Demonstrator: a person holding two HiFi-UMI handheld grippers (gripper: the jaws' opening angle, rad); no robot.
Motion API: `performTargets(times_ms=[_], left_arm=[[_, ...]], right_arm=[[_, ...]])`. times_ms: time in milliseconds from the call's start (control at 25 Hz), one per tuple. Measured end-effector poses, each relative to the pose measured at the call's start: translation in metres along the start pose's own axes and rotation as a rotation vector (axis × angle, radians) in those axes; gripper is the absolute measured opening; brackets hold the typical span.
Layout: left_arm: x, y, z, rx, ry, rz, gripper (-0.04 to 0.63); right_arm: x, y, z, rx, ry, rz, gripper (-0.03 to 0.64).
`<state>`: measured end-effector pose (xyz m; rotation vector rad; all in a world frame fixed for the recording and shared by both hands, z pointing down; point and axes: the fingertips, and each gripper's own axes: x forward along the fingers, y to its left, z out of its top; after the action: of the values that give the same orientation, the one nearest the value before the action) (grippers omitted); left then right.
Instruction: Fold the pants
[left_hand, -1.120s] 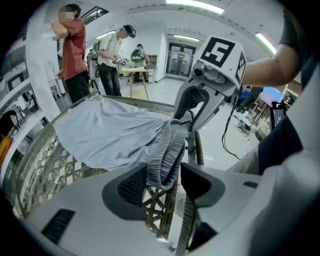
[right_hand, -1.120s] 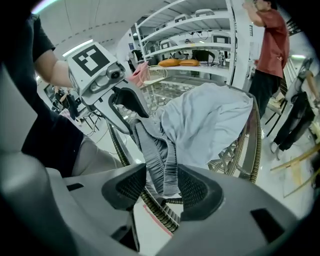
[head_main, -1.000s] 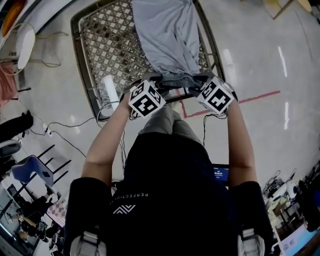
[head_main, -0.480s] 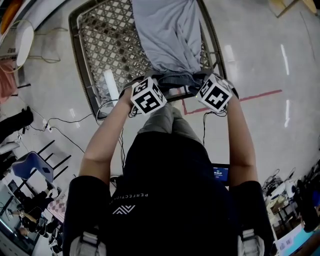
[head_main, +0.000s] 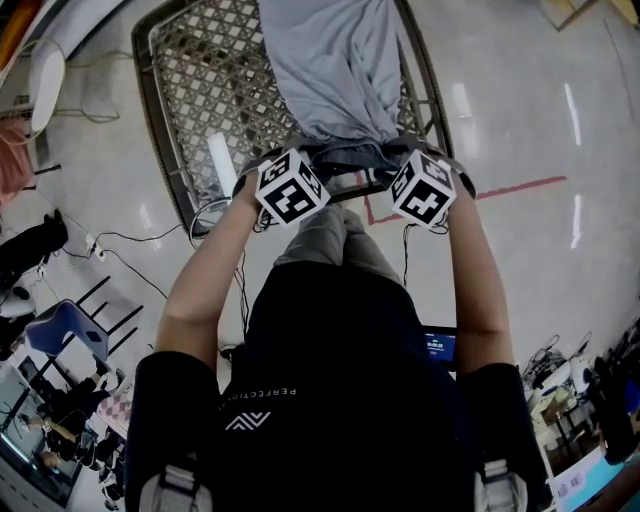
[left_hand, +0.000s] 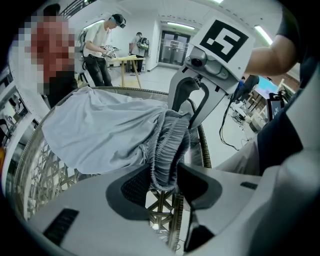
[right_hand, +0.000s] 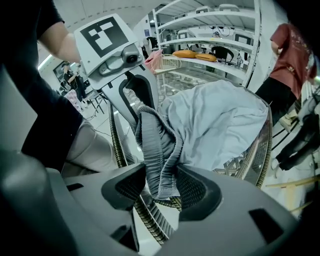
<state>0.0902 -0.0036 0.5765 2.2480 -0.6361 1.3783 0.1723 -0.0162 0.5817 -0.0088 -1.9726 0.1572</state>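
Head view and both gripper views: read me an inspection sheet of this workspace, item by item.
Surface: metal lattice table with a raised rim.
Job's things: grey pants spread on the table, not yet folded; waistband at the near edge, bunched.
Clutter: white tube on the table beside the pants.
Grippers: left gripper pinches the waistband, on which its jaws have just been closing; right gripper is shut on the waistband too.
Cables: loose cables on the floor left of the table.
Surroundings: red tape on the floor, blue chair, shelves, a person at a bench.
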Motion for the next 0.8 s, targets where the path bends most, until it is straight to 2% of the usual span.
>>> performTargets(times_ms=[120,360,520,680,800], left_arm=[[0.001,0.003,0.002,-0.019,-0.002,0.019,0.148],[0.002,0.014,0.0,-0.108,0.017,0.017,0.072],[-0.002,0.022,0.003,-0.2,0.012,-0.003,0.062],[-0.014,0.022,0.016,-0.328,-0.055,-0.068,0.06],[-0.02,0.022,0.024,-0.316,-0.069,-0.075,0.06]], right_arm=[[0.001,0.0,-0.001,-0.021,0.008,-0.013,0.195],[0.004,0.001,-0.002,-0.039,0.017,-0.036,0.195],[0.003,0.001,-0.003,-0.054,0.032,-0.066,0.195],[0.003,0.002,-0.002,-0.048,0.035,-0.101,0.195],[0.005,0.002,-0.003,-0.052,0.052,-0.124,0.195]])
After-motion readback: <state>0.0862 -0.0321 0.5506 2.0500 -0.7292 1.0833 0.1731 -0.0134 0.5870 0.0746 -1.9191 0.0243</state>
